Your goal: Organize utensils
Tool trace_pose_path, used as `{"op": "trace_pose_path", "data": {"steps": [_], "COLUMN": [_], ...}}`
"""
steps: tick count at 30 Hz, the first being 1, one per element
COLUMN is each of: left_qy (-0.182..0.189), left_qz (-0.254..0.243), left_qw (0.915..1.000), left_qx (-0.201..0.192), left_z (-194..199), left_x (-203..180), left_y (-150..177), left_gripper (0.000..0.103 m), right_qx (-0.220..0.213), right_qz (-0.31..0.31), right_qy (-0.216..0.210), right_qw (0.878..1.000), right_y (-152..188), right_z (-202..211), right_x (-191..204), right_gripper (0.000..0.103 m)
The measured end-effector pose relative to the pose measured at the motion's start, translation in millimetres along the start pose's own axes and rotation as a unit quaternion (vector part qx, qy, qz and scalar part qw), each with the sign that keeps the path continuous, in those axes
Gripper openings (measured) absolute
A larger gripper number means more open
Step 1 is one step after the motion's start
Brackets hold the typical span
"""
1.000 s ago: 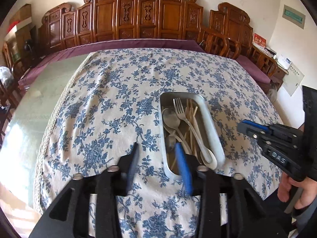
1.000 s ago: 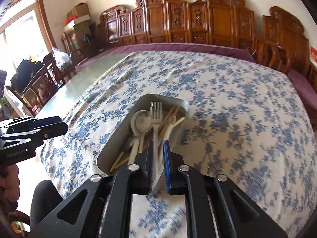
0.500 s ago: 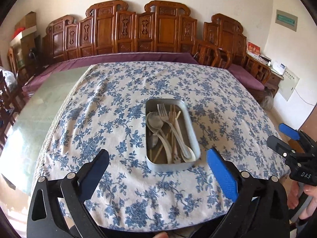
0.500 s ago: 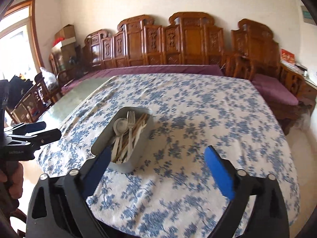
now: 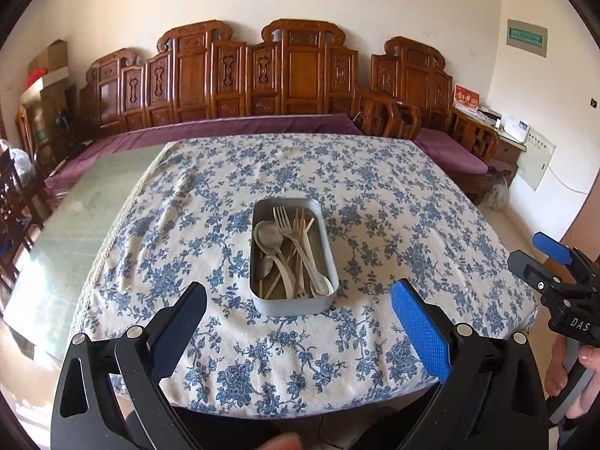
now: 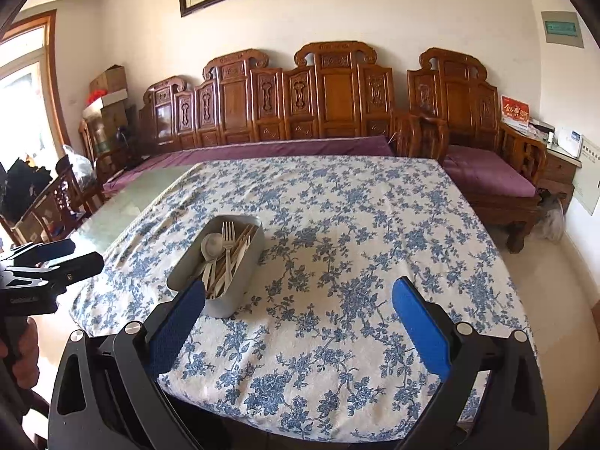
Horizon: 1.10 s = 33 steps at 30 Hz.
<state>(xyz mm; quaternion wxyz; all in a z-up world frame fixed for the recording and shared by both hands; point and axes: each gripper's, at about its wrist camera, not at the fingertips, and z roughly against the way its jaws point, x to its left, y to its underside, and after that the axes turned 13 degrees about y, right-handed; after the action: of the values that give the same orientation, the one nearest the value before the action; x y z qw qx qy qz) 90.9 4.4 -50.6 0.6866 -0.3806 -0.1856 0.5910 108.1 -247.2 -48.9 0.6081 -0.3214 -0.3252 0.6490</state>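
Now both grippers hang off the near edge of the counter (image 5: 375, 172), which is covered by a blue-flowered tablecloth (image 6: 375, 225).

Left gripper (image 5: 299, 313): fingers (image 5: 420, 328) spread wide, having just been opening; nothing between them. The metal tray (image 5: 290, 305) sits on the cloth just ahead of the fingertips, roughly centred in the gap but beyond it, untouched.

Right gripper (image 6: 299, 313): fingers (image 6: 420, 328) also spread wide, just been opening, gap empty, only cloth visible through it. In this view the tray stands ahead and to the left, its near end partly hidden behind the left finger's tip.

Tray contents: a metal fork (image 5: 283, 221), a metal spoon (image 5: 268, 236), white plastic spoons (image 5: 318, 281), and wooden chopsticks (image 6: 240, 251), all lying lengthwise and overlapping. Exact count cannot be told.

Each gripper shows at the edge of the other's view, held by a hand (image 5: 585, 367).

Beyond the counter's far edge: a carved wooden bench (image 6: 337, 93) with purple cushions along the wall.
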Motion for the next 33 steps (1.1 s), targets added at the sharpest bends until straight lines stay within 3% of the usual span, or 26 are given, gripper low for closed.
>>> {"op": "trace_pose_path", "data": {"steps": [19, 33], "left_qy": [-0.013, -0.016], "left_qz": [-0.036, -0.035], "left_qw": [0.9931, 0.9913], "left_qx": [-0.111, -0.125], "left_z": [83.2, 94.8], "left_x": [-44.9, -46.2], "left_y": [-34.2, -32.8], "left_gripper": [0.095, 0.095], "right_qx": [-0.117, -0.124], "right_qz": [-0.001, -0.006], "right_qy": [0.005, 0.009], "right_qw": [0.993, 0.992], "right_y": [-47.6, -49.1], "right_z": [87.3, 93.6], "right_x": [-0.1, -4.1], "right_gripper": [0.1, 0.1]}}
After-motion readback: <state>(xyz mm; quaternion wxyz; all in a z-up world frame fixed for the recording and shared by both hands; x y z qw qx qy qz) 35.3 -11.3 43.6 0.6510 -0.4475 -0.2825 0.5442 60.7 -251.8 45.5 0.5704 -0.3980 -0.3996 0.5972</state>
